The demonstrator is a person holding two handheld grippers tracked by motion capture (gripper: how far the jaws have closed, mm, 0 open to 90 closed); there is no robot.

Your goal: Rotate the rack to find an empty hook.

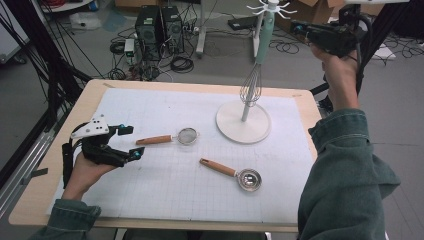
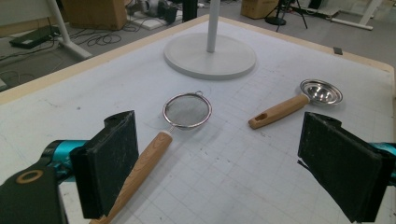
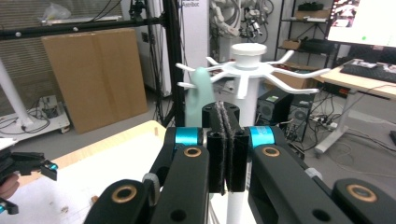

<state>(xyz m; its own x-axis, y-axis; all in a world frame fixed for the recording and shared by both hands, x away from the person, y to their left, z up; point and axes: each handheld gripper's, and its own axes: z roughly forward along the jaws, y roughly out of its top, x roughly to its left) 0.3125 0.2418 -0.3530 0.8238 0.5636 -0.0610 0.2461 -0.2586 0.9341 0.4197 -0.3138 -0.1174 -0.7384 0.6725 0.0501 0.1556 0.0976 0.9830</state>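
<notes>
**Whisk on the rack, strainer next in line**

My left tongs (image 1: 129, 141) sit low over the left side of the desk (image 1: 60, 150), spread wide and holding nothing. In the left gripper view the wooden handle of the small mesh strainer (image 2: 187, 110) runs toward the gap and passes just in front of the left pad (image 2: 109, 163), so I judge I am lining up to close on that handle. It lies flat on the white grid mat (image 1: 165, 185), handle pointing at my left hand, which makes it the easy one to pick from this side.

The metal scoop (image 1: 248, 179) with its own wooden handle lies nearer the middle of the mat, well apart from the strainer and untouched.

My right tongs (image 1: 299, 28) are raised high at the far right, up beside the top of the white hook rack (image 1: 243, 122). In the right gripper view the jaws are pressed together with nothing between them. The whisk (image 1: 252, 85) hangs from one of the rack's arms by its pale green handle, wire head down and clear of the round base. I take the height of my right hand to suit the hooks, which stand well above the desk.

As for writing, a white panel behind the rack in the right gripper view bears a few letters at its top, too cut off for me to read. The tools themselves carry no label I can make out.
</notes>
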